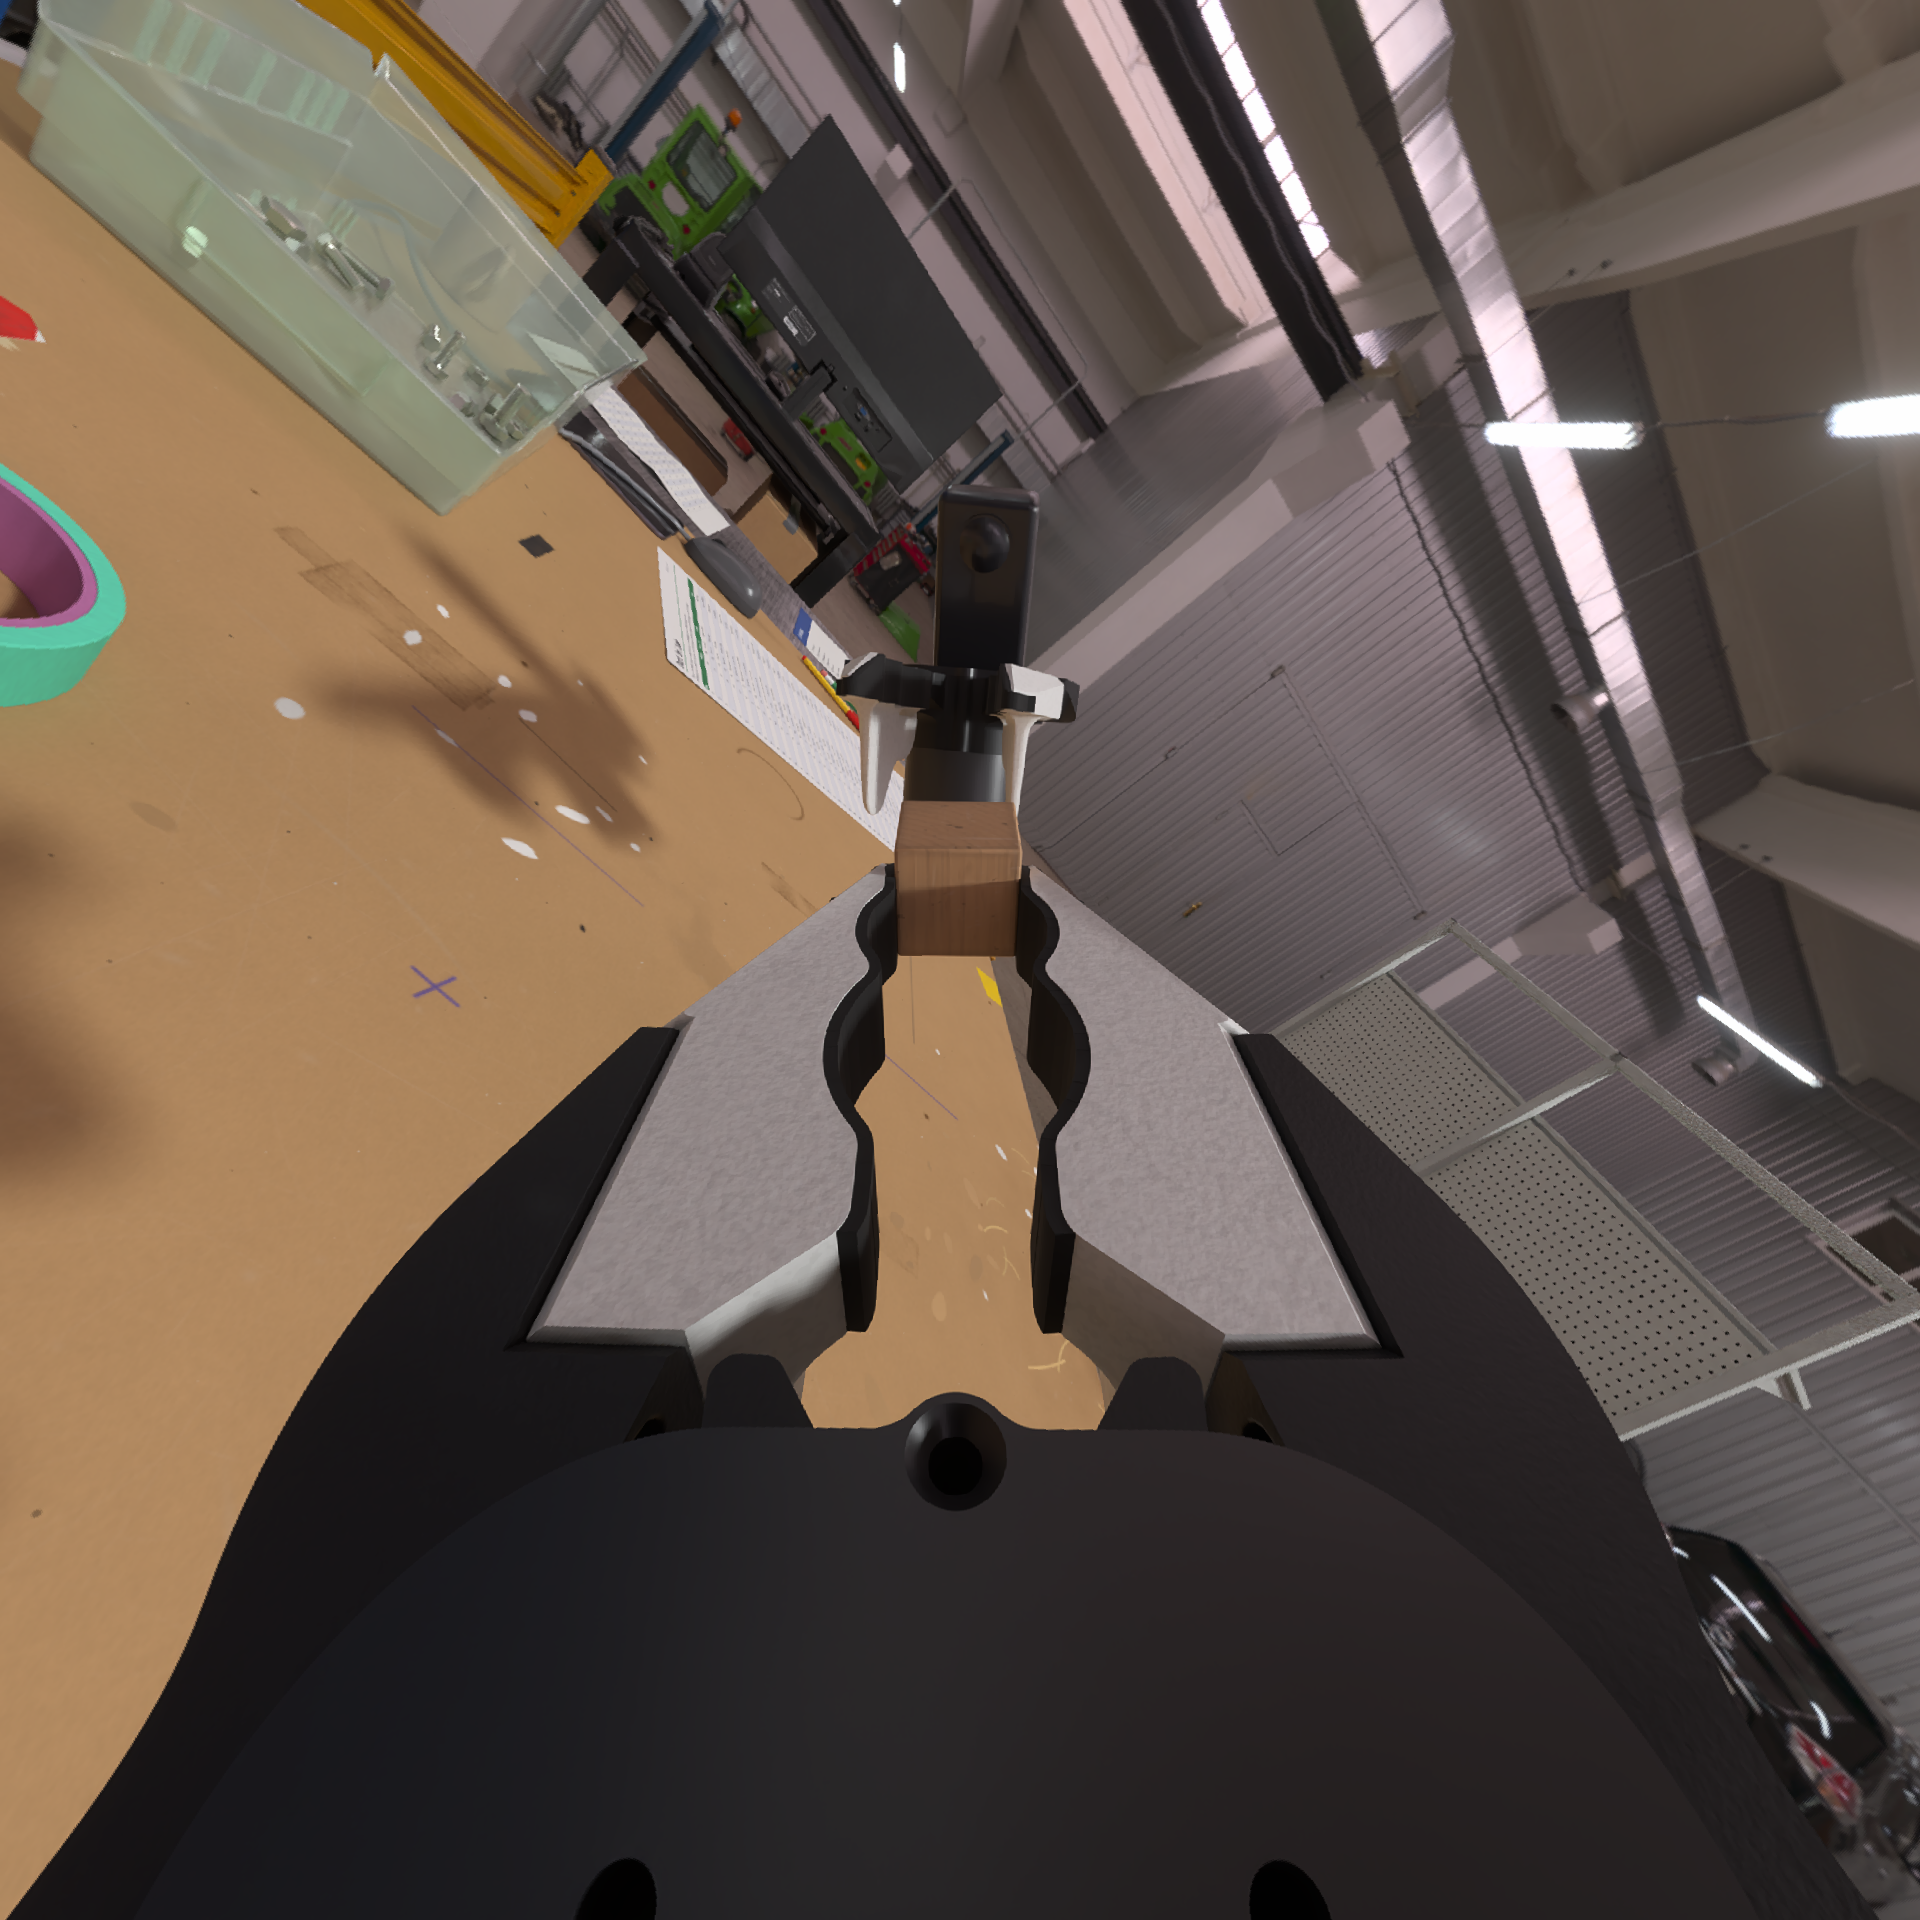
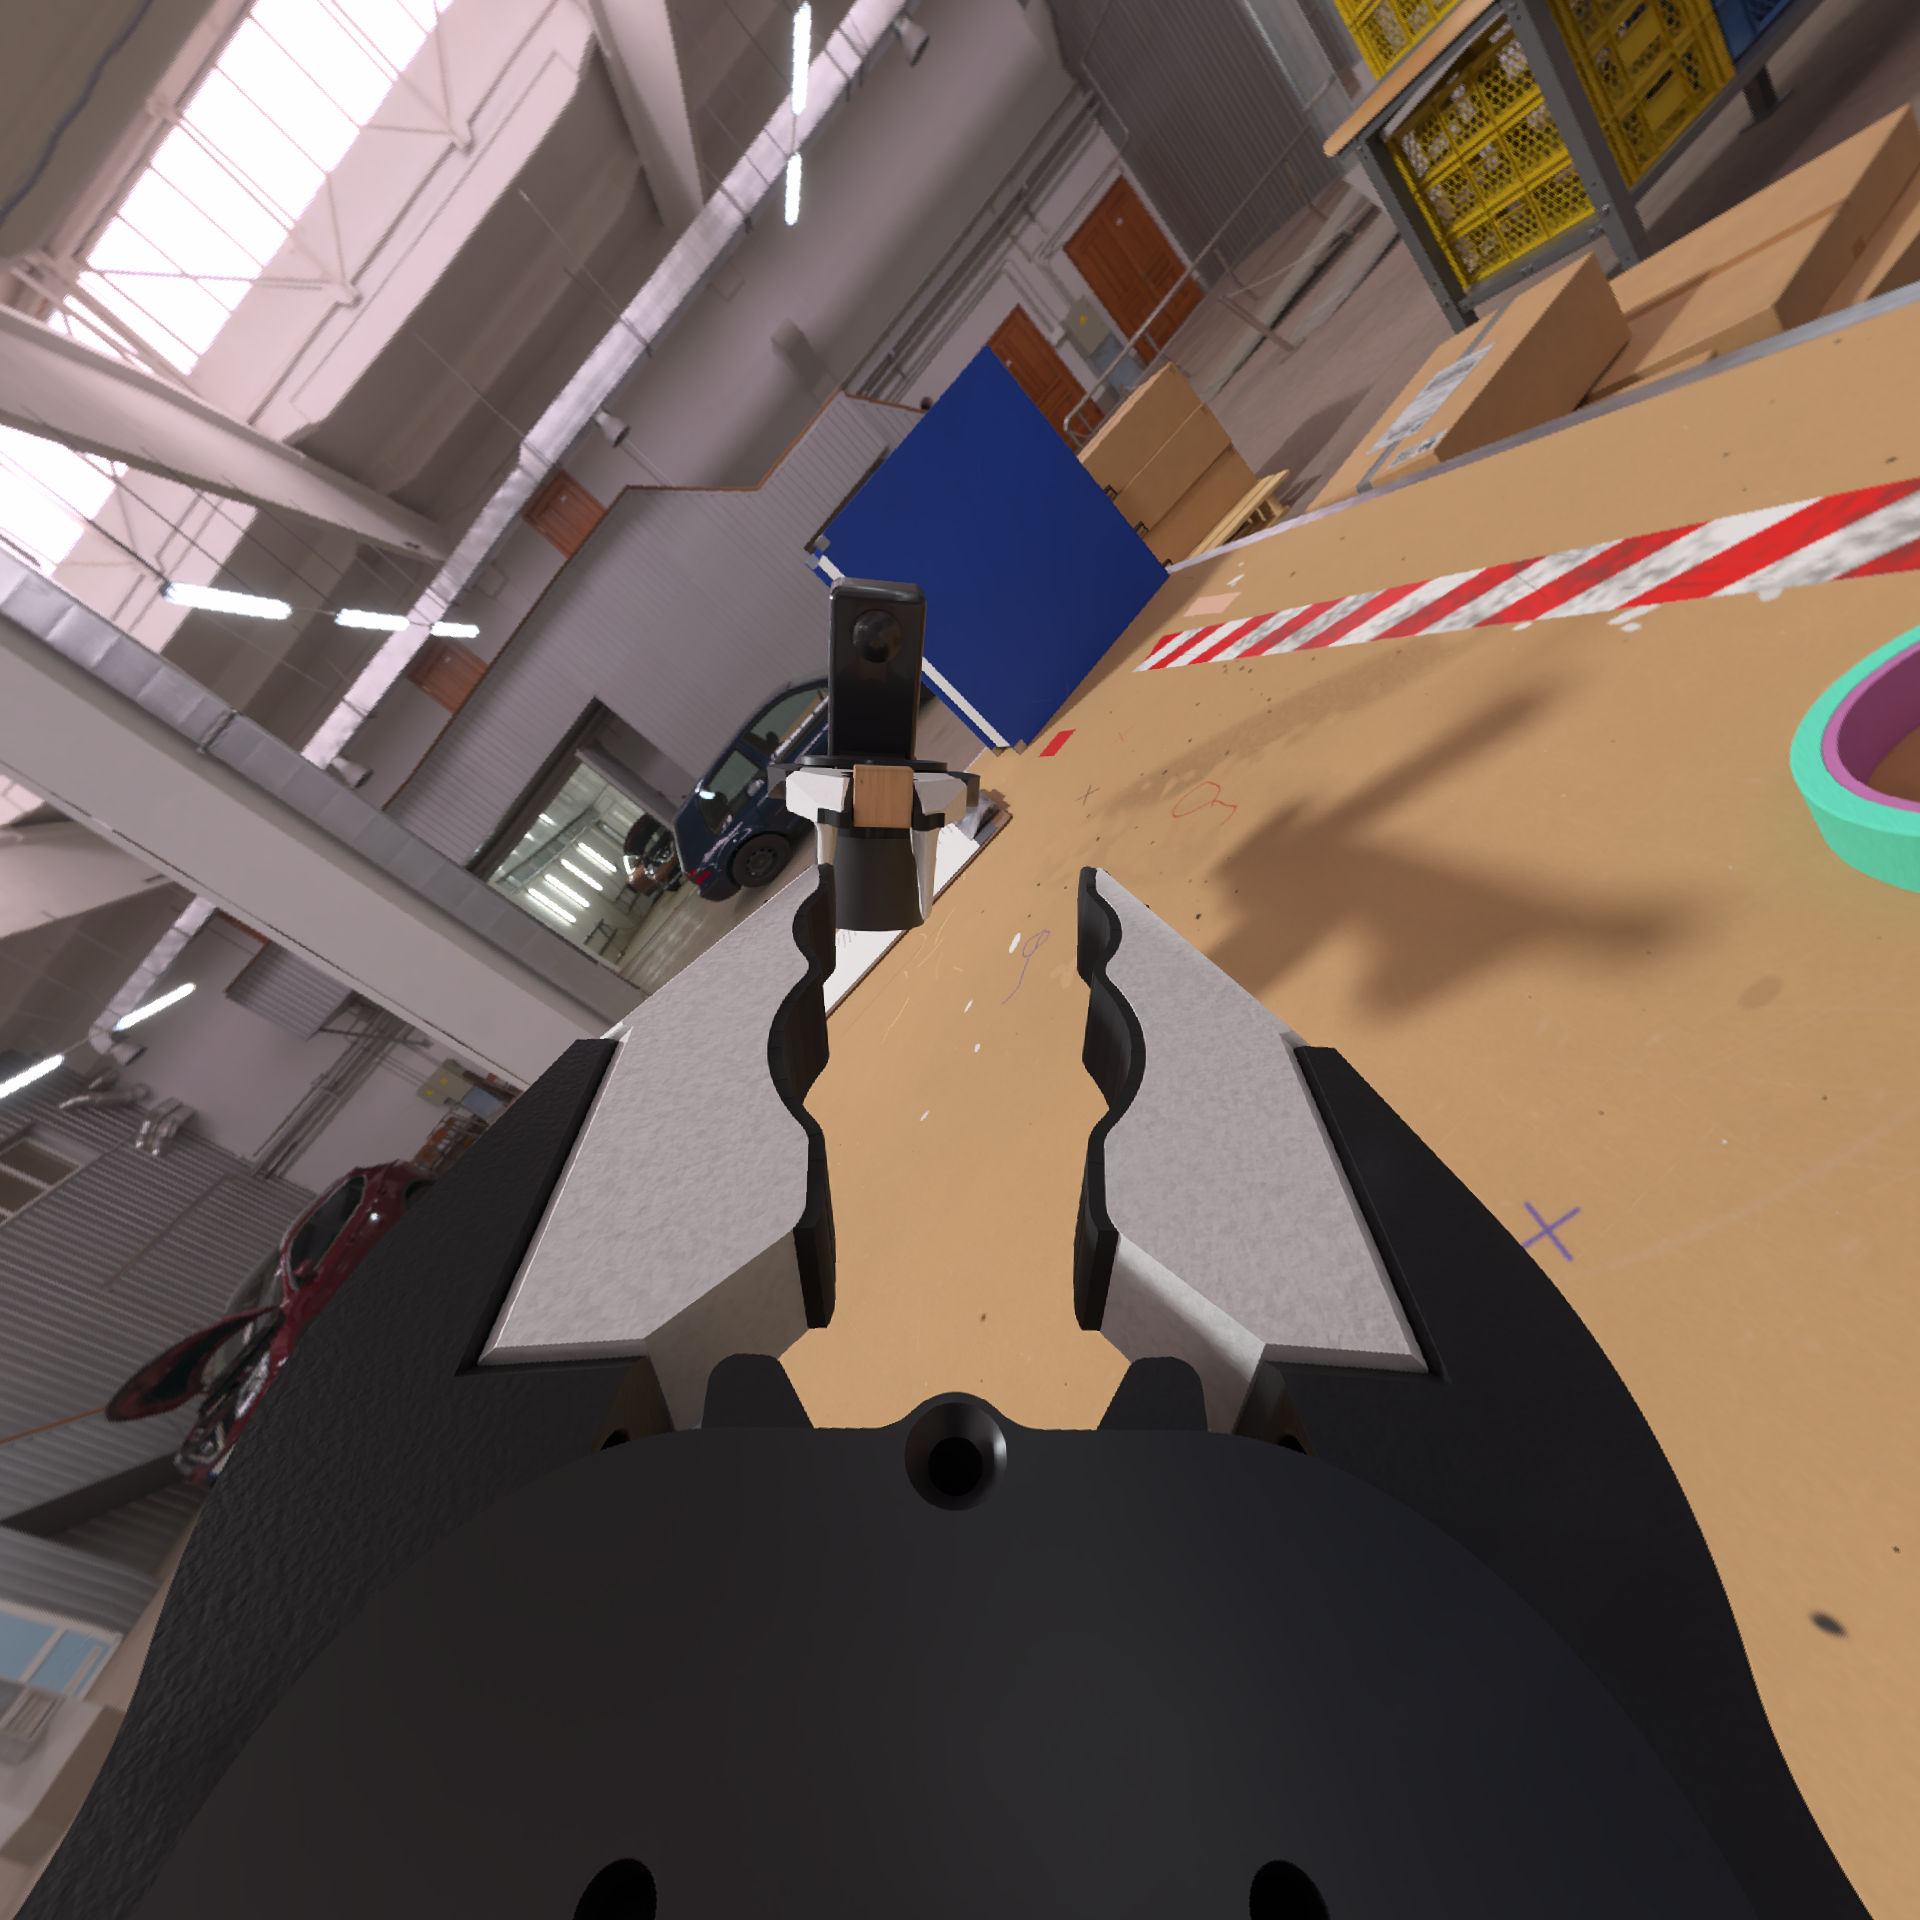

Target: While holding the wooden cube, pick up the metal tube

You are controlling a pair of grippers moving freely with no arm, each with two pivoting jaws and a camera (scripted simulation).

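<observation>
My left gripper (image 1: 956, 896) is shut on a small wooden cube (image 1: 956, 914), gripped at the fingertips and held above the brown tabletop (image 1: 260, 1091). My right gripper (image 2: 956, 894) is open and empty above the table. The two grippers face each other at close range. The right gripper (image 1: 948, 774) shows just behind the cube in the left wrist view. The left gripper (image 2: 881, 831) with the cube (image 2: 881, 798) shows ahead in the right wrist view. No metal tube shows in either view.
A clear plastic bin (image 1: 125, 156) holding several bolts stands at the table's far left. A teal and purple tape roll (image 1: 52, 623) lies on the table and also shows in the right wrist view (image 2: 1849, 810). A red-and-white stripe (image 2: 1507, 592) and a paper sheet (image 1: 748, 675) lie flat.
</observation>
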